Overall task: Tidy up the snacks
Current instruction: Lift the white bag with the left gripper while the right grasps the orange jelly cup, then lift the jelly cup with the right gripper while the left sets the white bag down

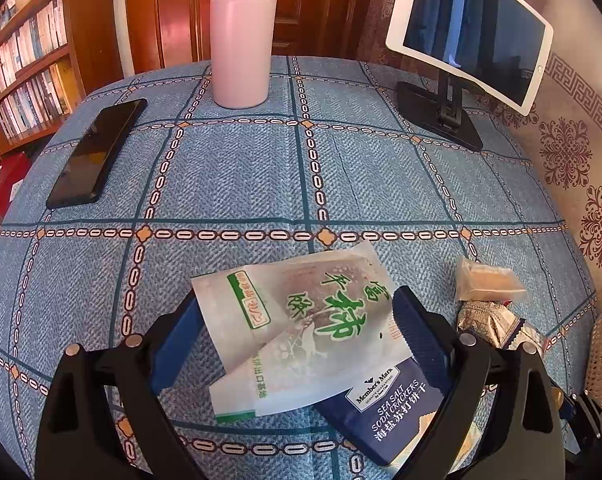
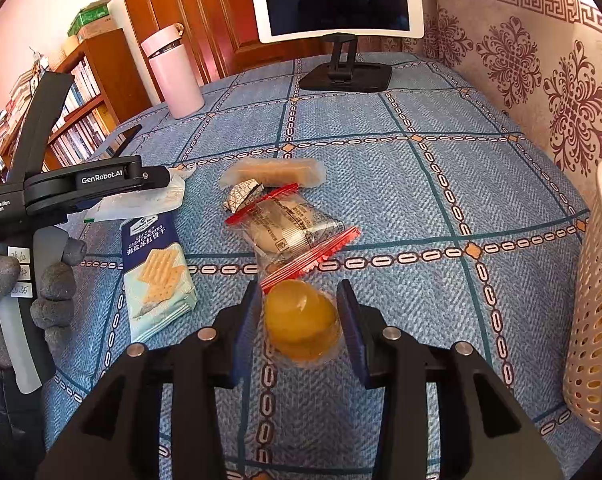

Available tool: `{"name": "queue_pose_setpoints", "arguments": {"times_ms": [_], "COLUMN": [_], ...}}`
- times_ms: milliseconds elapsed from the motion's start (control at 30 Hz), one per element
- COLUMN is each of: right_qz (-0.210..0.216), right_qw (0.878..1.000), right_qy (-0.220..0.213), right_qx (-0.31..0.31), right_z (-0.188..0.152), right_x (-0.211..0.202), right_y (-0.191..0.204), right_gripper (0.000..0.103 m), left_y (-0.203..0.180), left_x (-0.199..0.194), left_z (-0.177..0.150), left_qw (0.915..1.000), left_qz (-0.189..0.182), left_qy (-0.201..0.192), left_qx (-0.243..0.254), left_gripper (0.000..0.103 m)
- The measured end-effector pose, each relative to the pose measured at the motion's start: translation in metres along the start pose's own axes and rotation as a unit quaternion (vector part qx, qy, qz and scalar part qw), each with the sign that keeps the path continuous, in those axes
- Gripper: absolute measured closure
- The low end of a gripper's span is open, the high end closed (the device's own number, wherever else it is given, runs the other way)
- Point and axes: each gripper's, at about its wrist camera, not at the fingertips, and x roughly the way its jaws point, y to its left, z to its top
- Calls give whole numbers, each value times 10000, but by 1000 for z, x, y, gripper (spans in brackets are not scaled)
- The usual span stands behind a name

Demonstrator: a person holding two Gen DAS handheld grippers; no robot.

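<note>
Snacks all lie loose on the table [image 2: 441, 184]; none visibly in the white basket [image 2: 593, 320] at its right edge, so sorting looks barely begun. Left gripper [image 1: 297, 328]: jaws wide apart, straddling the white-and-green pouch [image 1: 301, 312], pads not pressing; pouch overlaps the cracker pack [image 1: 385, 412] near the front edge. Right gripper [image 2: 299, 320]: jaws beside the orange jelly cup [image 2: 301, 320], narrow gaps visible, no firm clamp. Wafer bar [image 2: 273, 172] and red-sealed bag [image 2: 289, 224] untouched mid-table.
</note>
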Motion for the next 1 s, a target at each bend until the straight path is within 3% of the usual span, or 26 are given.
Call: {"name": "queue_pose_setpoints", "arguments": {"times_ms": [67, 300, 400, 433, 467, 500, 633, 800, 1000], "right_qz": [-27, -222, -362, -385, -404, -401, -333, -260, -234], "right_qw": [10000, 9993, 9986, 9984, 9984, 9984, 9989, 9994, 9994], "right_qy": [14, 45, 28, 14, 5, -4, 2, -83, -215], "right_qx": [-70, -295, -395, -403, -402, -388, -329, -216, -149], "right_z": [1, 4, 2, 1, 0, 0, -6, -10, -13], "right_x": [3, 9, 8, 7, 7, 5, -1, -15, -33], "right_y": [4, 15, 19, 19, 19, 19, 17, 15, 12], "right_gripper": [54, 49, 57, 64, 69, 69, 69, 69, 69], "left_y": [-1, -10, -13, -13, -14, -14, -12, -8, -7], "left_x": [2, 15, 21, 20, 20, 20, 13, -5, -28], "left_z": [1, 5, 4, 3, 2, 1, 1, 5, 9], "left_qw": [10000, 9999, 9998, 9999, 9999, 9998, 9997, 9992, 9978], "left_qz": [-26, 27, 60, 62, 42, -47, -243, -358, -470], "left_qy": [24, 125, 150, 107, 63, 66, 28, -186, -470], "left_qx": [-21, 23, 72, 101, 141, 182, 91, 4, -31], "left_gripper": [7, 3, 3, 4, 7, 23, 59, 75, 76]}}
